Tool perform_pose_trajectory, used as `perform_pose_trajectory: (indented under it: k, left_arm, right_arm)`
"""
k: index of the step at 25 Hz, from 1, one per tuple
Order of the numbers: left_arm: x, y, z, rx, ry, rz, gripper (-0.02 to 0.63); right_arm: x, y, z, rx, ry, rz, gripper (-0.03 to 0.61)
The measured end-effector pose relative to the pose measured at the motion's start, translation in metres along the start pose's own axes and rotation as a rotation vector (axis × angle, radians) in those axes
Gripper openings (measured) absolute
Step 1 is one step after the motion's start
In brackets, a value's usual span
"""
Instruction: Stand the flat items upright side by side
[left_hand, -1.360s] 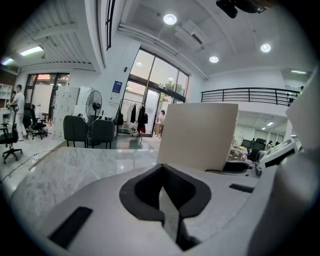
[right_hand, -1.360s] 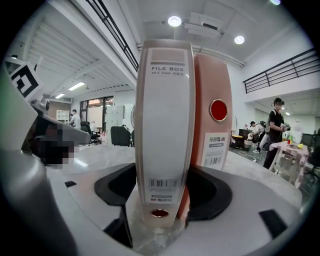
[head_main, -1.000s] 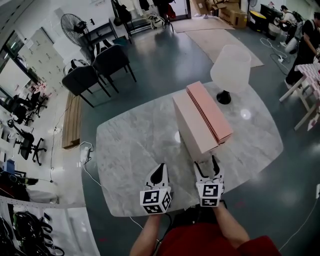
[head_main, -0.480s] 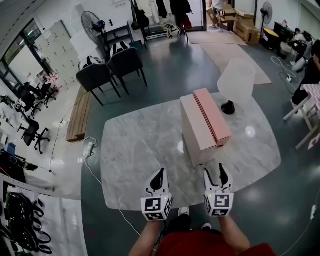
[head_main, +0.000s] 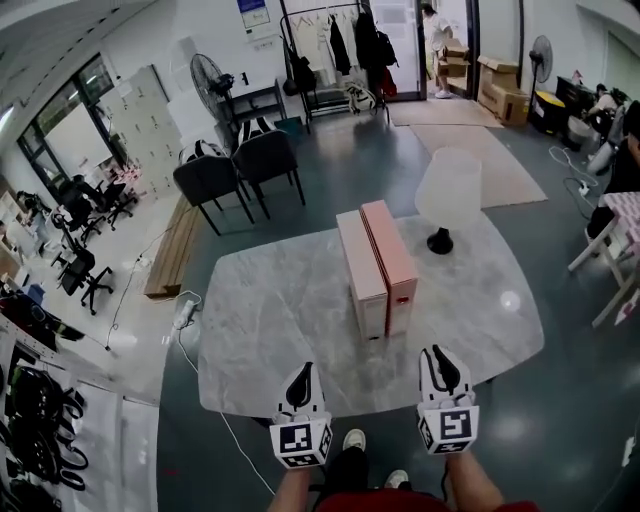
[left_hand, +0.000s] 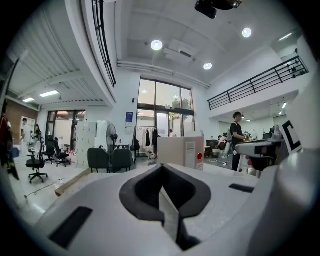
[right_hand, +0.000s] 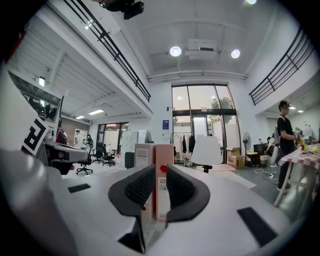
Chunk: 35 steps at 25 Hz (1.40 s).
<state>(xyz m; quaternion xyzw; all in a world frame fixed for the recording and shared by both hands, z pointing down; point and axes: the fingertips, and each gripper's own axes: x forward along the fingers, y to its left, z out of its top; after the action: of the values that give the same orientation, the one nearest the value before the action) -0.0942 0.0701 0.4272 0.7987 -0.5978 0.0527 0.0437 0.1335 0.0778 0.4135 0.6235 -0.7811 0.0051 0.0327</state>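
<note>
1. The marble table (head_main: 260, 330) carries everything. Both grippers hang at its near edge, just off the slab.
2. The two flat boxes, a pale box (head_main: 361, 270) and a pink box (head_main: 390, 262), stand upright at the table's middle with their broad faces touching. Their long axes run from the near edge toward the far edge, and the narrow ends face the person. The task looks done.
3. A white lamp (head_main: 447, 190) stands near the far right corner, apart from the boxes.
4. The right gripper (head_main: 440, 352) has just been closing. Its jaws now stand at a narrow gap with nothing between them. The boxes lie straight ahead of it, slightly left and well apart.
5. The left gripper (head_main: 304, 370) is clenched on nothing. The boxes lie ahead and to its right, and I judge them about as far from it as from the right gripper.
</note>
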Motion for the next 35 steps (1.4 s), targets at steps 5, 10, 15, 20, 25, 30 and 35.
perform_pose_trajectory:
  k: [5, 10, 15, 20, 25, 30, 35]
  left_arm:
    - [-0.037, -0.037, 0.024, 0.046, -0.057, 0.025, 0.003]
    - [-0.066, -0.062, 0.048, 0.094, -0.12, 0.045, 0.003]
    - [-0.084, -0.071, 0.062, 0.104, -0.17, 0.05, 0.003]
    - [-0.089, -0.079, 0.065, 0.119, -0.172, 0.04, 0.003]
    - [-0.095, -0.08, 0.069, 0.119, -0.18, 0.046, 0.003]
    - [-0.1, -0.076, 0.067, 0.115, -0.181, 0.053, 0.003]
    - [-0.102, -0.074, 0.063, 0.113, -0.175, 0.059, 0.003]
  right_arm:
    - [-0.042, -0.022, 0.02, -0.019, -0.031, 0.021, 0.006]
    - [-0.071, -0.037, 0.041, -0.026, -0.056, 0.024, -0.002]
    - [-0.088, -0.042, 0.06, -0.031, -0.096, 0.022, -0.002]
    - [-0.096, -0.046, 0.064, -0.032, -0.108, 0.008, -0.002]
    - [-0.098, -0.041, 0.068, -0.039, -0.118, 0.017, -0.002]
    - [-0.099, -0.035, 0.071, -0.049, -0.128, 0.024, -0.002]
    - [-0.099, -0.029, 0.071, -0.056, -0.124, 0.03, -0.002]
